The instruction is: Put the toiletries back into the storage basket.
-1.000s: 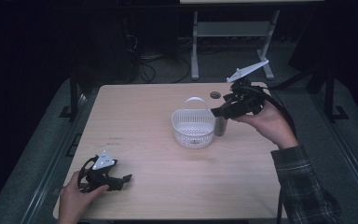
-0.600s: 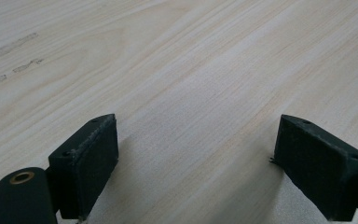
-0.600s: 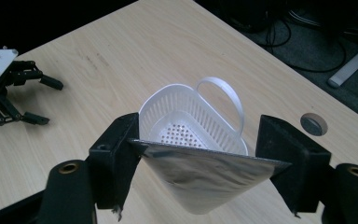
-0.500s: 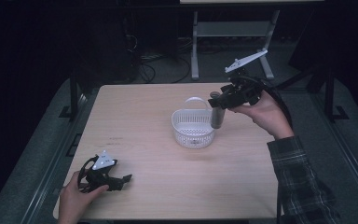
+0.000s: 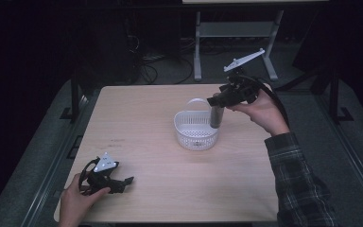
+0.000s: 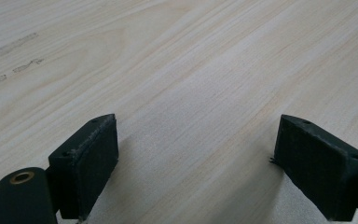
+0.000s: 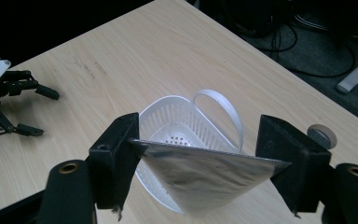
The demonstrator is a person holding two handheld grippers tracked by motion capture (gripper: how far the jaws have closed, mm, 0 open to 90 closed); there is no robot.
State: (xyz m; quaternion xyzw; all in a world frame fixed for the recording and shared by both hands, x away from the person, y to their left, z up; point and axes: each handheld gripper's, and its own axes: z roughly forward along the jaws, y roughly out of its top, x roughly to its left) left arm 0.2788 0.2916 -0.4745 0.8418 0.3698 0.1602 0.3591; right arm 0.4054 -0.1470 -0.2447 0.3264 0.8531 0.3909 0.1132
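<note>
Silver pouch (image 7: 205, 175) has moved left off the worktop (image 5: 146, 123), now hanging over the white basket's (image 5: 189, 137) 3 o'clock rim, pinched by right claw (image 5: 216, 100). Not dropped in yet, likely next. Left claw (image 5: 123, 182) spread, idle at 7 o'clock. Small disc (image 7: 321, 135) behind. Plenty of room.

Between the black fingers (image 7: 114, 161) of the right gripper (image 7: 200, 163) sits a silver-grey foil pouch (image 7: 205, 175); beyond them, a white perforated basket (image 7: 170, 126) on a pale woodgrain table (image 5: 146, 118). The sleeve (image 5: 298, 175) is dark plaid. The left gripper (image 6: 205, 163) has black fingers (image 6: 91, 158).
</note>
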